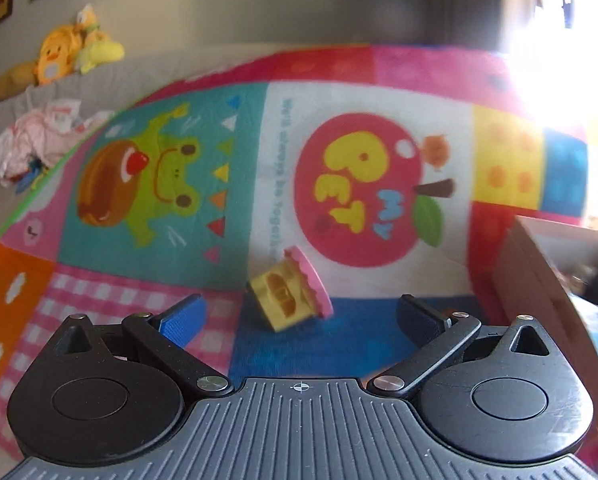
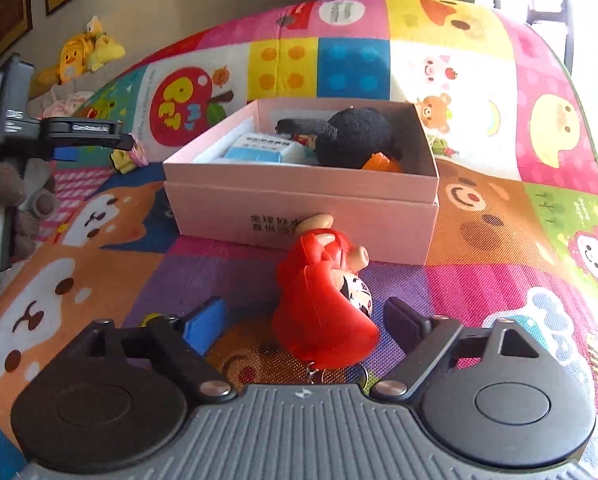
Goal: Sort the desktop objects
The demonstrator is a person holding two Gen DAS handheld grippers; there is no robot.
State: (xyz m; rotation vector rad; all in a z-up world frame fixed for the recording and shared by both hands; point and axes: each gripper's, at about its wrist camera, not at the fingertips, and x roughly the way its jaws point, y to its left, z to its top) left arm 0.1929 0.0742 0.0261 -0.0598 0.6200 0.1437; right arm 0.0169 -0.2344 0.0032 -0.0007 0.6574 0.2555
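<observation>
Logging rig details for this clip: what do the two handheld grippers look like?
Both look alike. The left gripper and right gripper each have a grey ribbed body with a small crosshair mark, two round black discs, and black linkage arms with silver pivot pins. On each, one pad looks bright blue, the other dark. No cables, sleeves or hands show.

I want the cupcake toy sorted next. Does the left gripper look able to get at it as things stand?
Probably yes. The left gripper is open, and the cupcake toy lies tipped on the mat just ahead of its fingertips, with nothing between them.
</observation>
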